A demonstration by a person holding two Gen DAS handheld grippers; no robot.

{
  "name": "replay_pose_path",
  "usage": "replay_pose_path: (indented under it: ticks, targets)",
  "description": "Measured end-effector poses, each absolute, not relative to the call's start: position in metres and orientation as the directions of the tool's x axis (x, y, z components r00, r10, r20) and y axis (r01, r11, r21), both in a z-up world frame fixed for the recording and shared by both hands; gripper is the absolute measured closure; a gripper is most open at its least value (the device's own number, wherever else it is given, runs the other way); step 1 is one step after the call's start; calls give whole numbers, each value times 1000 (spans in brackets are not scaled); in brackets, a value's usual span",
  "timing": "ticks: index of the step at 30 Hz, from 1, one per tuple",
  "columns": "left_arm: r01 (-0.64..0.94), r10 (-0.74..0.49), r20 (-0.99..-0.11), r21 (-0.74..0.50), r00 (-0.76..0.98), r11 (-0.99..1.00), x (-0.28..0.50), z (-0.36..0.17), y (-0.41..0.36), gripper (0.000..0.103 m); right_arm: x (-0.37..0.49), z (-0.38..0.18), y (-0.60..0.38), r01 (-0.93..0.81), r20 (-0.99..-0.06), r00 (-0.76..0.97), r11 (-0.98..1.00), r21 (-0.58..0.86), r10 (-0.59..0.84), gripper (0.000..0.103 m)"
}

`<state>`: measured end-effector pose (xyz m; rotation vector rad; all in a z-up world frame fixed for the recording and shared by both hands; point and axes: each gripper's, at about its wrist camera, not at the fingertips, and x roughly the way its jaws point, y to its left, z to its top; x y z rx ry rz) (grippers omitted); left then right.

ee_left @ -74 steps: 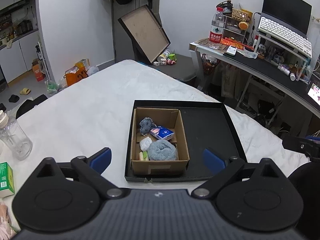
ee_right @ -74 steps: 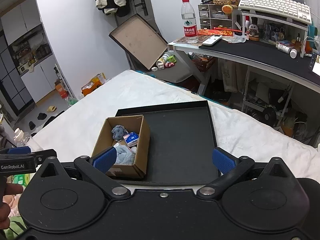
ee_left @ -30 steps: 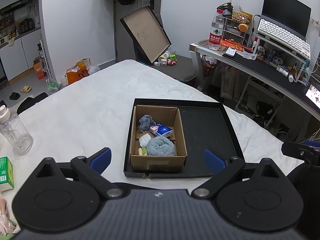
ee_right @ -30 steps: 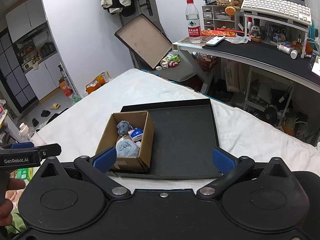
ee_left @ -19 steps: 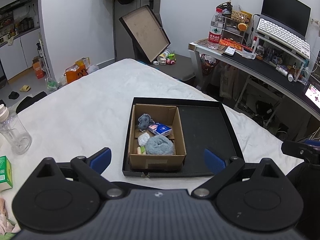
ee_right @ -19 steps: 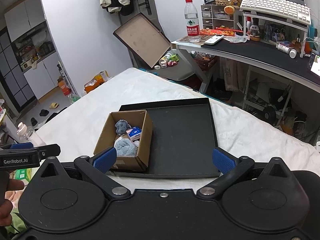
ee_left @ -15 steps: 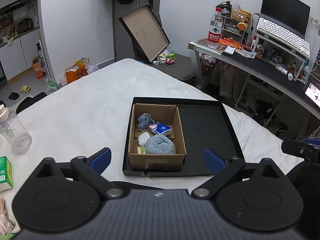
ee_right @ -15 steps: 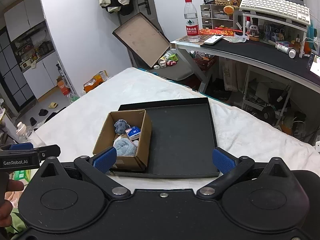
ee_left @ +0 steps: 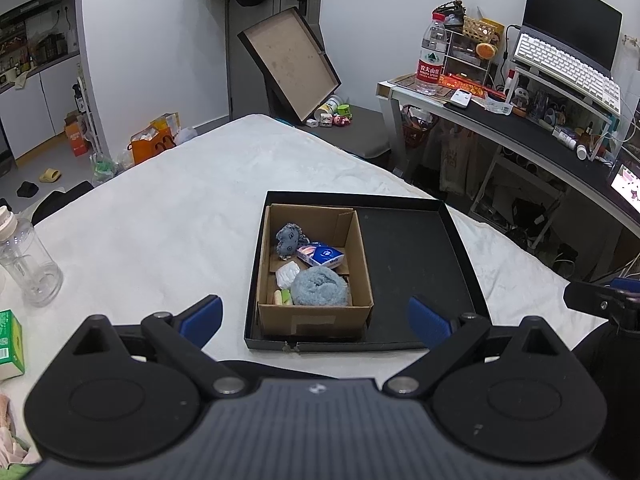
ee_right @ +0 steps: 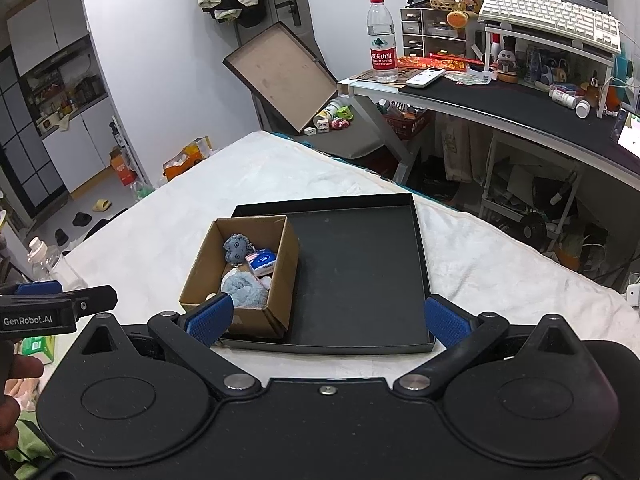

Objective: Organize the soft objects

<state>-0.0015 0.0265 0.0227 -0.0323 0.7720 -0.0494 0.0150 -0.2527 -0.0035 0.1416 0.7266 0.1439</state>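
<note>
A brown cardboard box (ee_left: pixel 316 314) sits in the left half of a black tray (ee_left: pixel 412 260) on the white-covered table. It holds a rolled blue-grey towel (ee_left: pixel 319 287), a grey plush toy (ee_left: pixel 289 239), a blue tissue pack (ee_left: pixel 322 255) and a small white bundle (ee_left: pixel 287 273). The box (ee_right: pixel 280 276) and towel (ee_right: pixel 245 288) also show in the right wrist view. My left gripper (ee_left: pixel 316 320) is open and empty, held back from the tray's near edge. My right gripper (ee_right: pixel 326 320) is open and empty, above the tray's near edge.
A clear plastic bottle (ee_left: pixel 28 258) and a green carton (ee_left: pixel 10 344) stand at the table's left. A desk (ee_right: pixel 500 108) with keyboard, water bottle (ee_right: pixel 382 40) and clutter is at the right. A tilted box lid (ee_left: pixel 290 60) stands behind the table.
Both grippers have drawn back slightly from the tray; the box and its contents have not moved. Both stay open.
</note>
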Motion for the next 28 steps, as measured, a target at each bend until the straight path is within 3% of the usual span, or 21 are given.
replay_pose_path:
  ticks: [28]
  targets:
    - [42, -75, -705, -64, 706, 997, 13, 13, 31, 5, 28, -15, -245, -93, -676, 715, 982, 164, 180, 0]
